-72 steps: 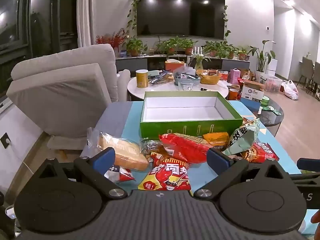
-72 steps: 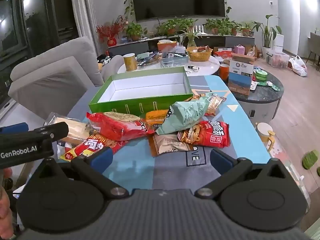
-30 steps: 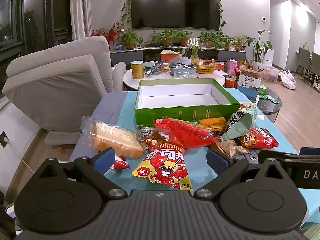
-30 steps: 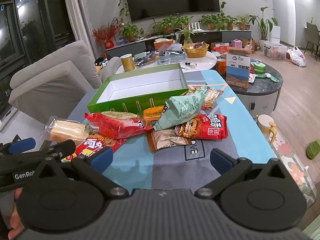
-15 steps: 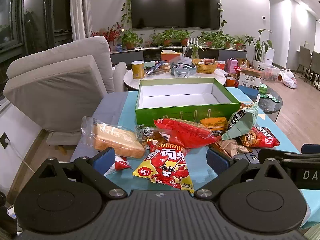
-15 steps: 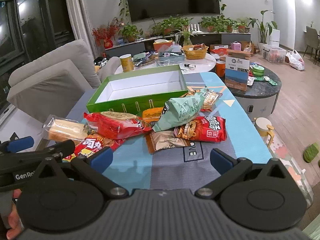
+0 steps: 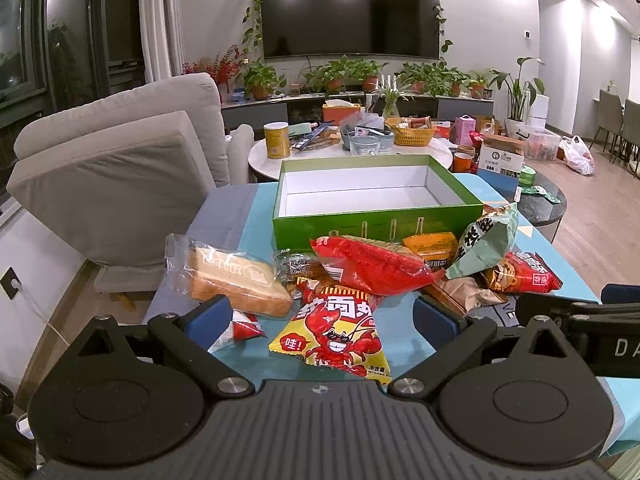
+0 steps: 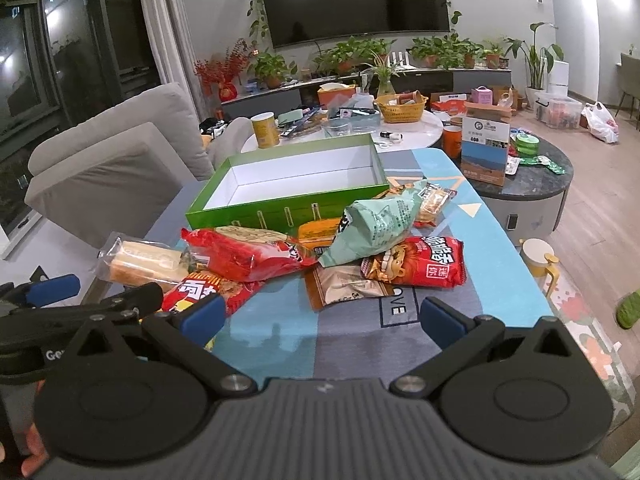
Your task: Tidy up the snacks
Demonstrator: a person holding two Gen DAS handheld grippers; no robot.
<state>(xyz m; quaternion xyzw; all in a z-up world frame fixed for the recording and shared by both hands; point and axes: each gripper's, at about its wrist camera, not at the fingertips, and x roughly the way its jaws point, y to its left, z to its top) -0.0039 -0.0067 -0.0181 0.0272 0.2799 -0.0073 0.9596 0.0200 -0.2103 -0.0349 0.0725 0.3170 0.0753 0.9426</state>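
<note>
An empty green box (image 7: 376,224) with a white inside stands at the table's far side, also in the right wrist view (image 8: 280,204). Before it lies a pile of snack packs: a bread pack (image 7: 236,280), a red pack (image 7: 368,264), a yellow crayfish pack (image 7: 336,332), a pale green bag (image 7: 486,242) and a red lion pack (image 8: 416,262). My left gripper (image 7: 322,320) is open and empty, low over the crayfish pack. My right gripper (image 8: 320,314) is open and empty above the table's near part, short of a brown pack (image 8: 348,284).
A grey armchair (image 7: 120,176) stands left of the table. A round white table (image 7: 352,148) with cups, baskets and clutter is behind the box. A dark round side table (image 8: 528,184) with a carton is at the right. The left gripper's side shows in the right wrist view (image 8: 60,308).
Both grippers have drawn slightly nearer the snack pile and lowered a little. Both stay open and empty. No snack has moved.
</note>
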